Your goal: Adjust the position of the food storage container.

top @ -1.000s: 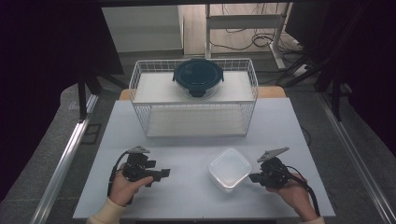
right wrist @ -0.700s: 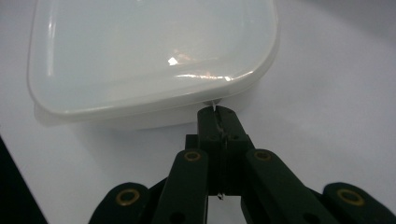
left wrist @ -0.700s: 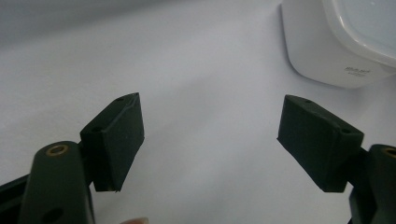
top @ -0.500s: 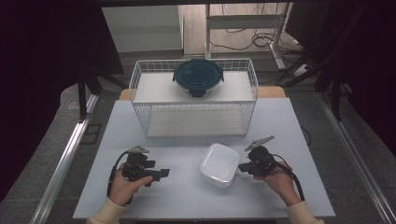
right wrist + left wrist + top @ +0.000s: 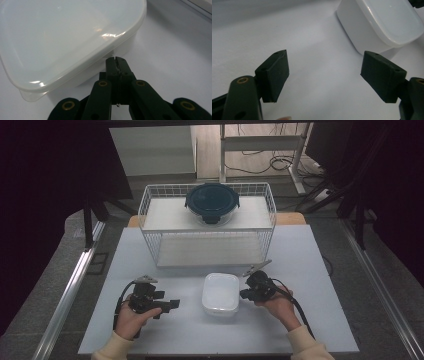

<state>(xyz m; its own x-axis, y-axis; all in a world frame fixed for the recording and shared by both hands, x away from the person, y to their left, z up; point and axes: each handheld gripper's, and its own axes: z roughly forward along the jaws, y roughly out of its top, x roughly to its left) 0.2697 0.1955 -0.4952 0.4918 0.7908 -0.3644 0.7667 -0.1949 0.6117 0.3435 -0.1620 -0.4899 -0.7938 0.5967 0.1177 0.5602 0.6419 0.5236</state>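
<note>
A pale grey table [image 5: 310, 270] sits in a dim room, and at its far edge stands a white wire basket [image 5: 150, 215] with a dark round lidded container [image 5: 212, 202] on its upper shelf. Front and centre lies the white lidded plastic box [image 5: 220, 293]. The right gripper [image 5: 244, 293], jaws pressed together, noses against its right side, while the left gripper [image 5: 172, 304] waits nearby, jaws spread wide and empty.

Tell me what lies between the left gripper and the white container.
Nothing: bare table between left gripper and white container, shown in high and left gripper views.
</note>
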